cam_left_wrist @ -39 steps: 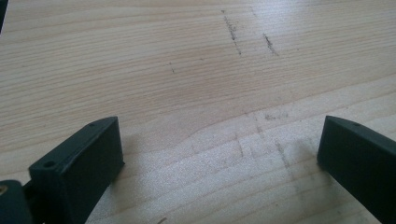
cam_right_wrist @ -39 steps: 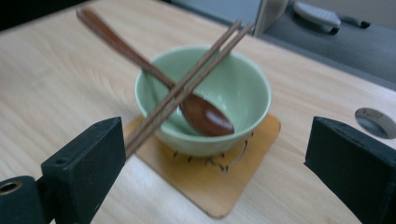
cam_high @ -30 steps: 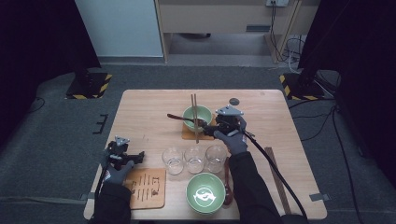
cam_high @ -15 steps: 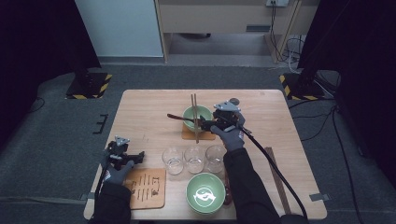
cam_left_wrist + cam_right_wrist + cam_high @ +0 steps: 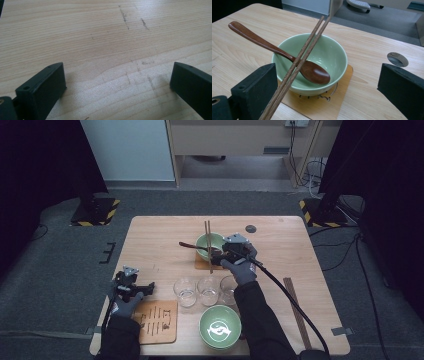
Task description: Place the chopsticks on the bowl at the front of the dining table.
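Even overhead light falls on the pale wooden counter, while the floor around it sinks into darkness at both sides. Beside the counter's grain, each black jaw casts a soft shadow. A small glare glints inside the green bowl. Nearest jaw edges look slightly blurred.

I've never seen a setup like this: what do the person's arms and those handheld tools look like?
Dark sleeves and grey gloves. Each hand holds a black tool, left tool and right tool, topped by a grey three-cornered plate, with two blocky black jaws. A thick black cable trails from the right one.
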Demonstrator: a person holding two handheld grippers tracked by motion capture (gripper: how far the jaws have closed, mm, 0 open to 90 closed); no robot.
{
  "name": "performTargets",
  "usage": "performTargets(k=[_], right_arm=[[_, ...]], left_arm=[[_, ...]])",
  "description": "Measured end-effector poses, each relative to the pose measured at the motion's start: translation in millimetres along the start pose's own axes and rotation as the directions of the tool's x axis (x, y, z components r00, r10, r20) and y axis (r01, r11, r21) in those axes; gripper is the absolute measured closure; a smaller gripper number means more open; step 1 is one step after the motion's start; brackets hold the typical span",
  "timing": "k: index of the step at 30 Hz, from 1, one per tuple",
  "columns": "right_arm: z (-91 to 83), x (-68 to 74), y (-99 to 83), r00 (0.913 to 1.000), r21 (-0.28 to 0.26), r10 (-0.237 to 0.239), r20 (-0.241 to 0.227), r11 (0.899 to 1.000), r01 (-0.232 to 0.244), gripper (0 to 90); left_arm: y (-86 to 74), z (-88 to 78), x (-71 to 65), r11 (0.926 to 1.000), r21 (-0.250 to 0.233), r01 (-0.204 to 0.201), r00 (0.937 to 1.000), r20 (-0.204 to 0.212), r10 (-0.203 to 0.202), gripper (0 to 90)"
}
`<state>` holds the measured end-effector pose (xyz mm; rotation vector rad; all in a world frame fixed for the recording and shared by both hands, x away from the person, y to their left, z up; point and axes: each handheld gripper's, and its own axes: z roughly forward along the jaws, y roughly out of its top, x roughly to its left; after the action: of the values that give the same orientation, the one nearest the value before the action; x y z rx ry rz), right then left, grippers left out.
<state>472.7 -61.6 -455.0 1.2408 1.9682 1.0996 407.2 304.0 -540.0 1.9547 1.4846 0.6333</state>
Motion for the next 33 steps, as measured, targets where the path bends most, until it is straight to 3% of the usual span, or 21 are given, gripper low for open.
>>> performTargets(k=[6, 14, 22, 30, 33], right_arm=[[-3.9, 5.5, 0.9, 0.9996, -0.026, 0.016, -0.021, 1.000, -0.017, 2.0], [-2.9, 14.1, -4.4, 0.9995, -0.015, 0.004, -0.032, 1.000, -0.005, 1.6], [5.4, 17.0, -13.5, 0.9999, 0.032, -0.007, 0.008, 0.999, 0.007, 1.6], [8.5, 16.3, -18.6, 0.9992, 0.044, 0.011, 0.038, 0.999, -0.012, 1.2], [9.2, 14.9, -20.2, 0.9971, 0.049, 0.039, 0.066, 0.998, -0.042, 1.1]], left_arm=[[0.0, 0.0, 0.0, 1.0000, 0.000, 0.000, 1.0000, 0.000, 0.000, 0.0], [0.0, 0.0, 0.0, 1.0000, 0.000, 0.000, 1.0000, 0.000, 0.000, 0.0], [0.0, 0.0, 0.0, 1.0000, 0.000, 0.000, 1.0000, 0.000, 0.000, 0.0], [0.0, 0.0, 0.0, 1.0000, 0.000, 0.000, 1.0000, 0.000, 0.000, 0.0], [0.0, 0.0, 0.0, 1.0000, 0.000, 0.000, 1.0000, 0.000, 0.000, 0.0]])
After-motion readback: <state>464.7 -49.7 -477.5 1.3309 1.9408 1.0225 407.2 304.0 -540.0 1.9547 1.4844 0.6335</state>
